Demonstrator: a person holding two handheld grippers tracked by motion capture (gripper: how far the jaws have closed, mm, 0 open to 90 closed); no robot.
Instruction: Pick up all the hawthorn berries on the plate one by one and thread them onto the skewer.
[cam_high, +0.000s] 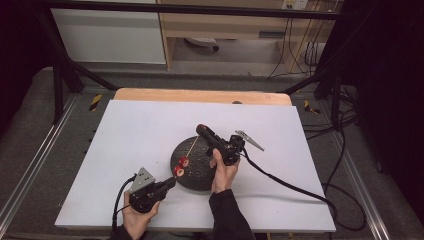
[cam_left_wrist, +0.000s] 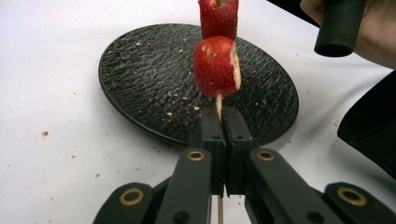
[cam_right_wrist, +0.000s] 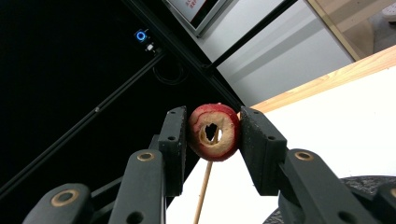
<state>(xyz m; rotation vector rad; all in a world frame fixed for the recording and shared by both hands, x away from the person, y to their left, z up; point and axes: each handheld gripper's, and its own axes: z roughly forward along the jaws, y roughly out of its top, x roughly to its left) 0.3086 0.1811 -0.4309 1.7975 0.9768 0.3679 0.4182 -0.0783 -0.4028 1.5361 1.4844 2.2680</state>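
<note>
My left gripper (cam_left_wrist: 219, 122) pinches the skewer (cam_left_wrist: 218, 101) — two red fruit pieces (cam_left_wrist: 216, 66) threaded above the black plate (cam_left_wrist: 140, 74). My right gripper (cam_right_wrist: 214, 131) clamps a cored red slice (cam_right_wrist: 214, 132) on the skewer's far end — its tip is hidden.

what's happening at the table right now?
A person is threading red fruit slices onto a wooden skewer over a black plate. The left gripper is shut on the skewer's lower end, with two slices already on the stick. The right gripper is shut on a third, cored slice, held at the skewer's far end. Crumbs lie on the plate and on the white table.
</note>
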